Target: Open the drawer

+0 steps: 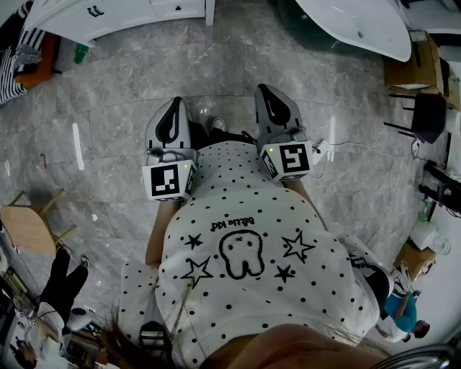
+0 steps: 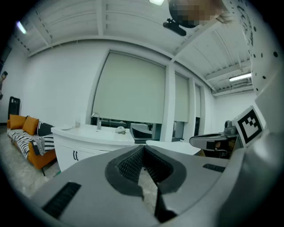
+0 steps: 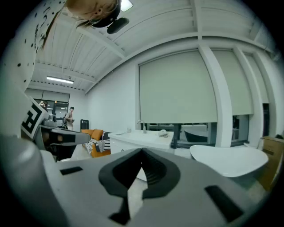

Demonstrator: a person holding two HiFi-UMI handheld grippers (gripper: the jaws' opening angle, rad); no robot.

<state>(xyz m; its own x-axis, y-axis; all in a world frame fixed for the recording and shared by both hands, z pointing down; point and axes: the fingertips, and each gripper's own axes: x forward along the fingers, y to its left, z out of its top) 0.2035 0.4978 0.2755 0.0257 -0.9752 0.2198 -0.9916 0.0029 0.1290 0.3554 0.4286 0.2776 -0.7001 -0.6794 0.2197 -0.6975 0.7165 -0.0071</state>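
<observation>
- Evidently you carry the left gripper (image 1: 175, 102) and right gripper (image 1: 266, 90) side by side against your body, centre of the head view. Both have their jaws closed tip to tip on nothing (a travelling posture, I judge, not a reach).
- The drawer presumably belongs to the white cabinet (image 1: 108, 20) at upper left, well apart from both grippers.
- Only the left gripper view shows the cabinet's dark handles (image 2: 75, 155), at lower left. Only the head view shows the floor (image 1: 115, 122) between.
</observation>
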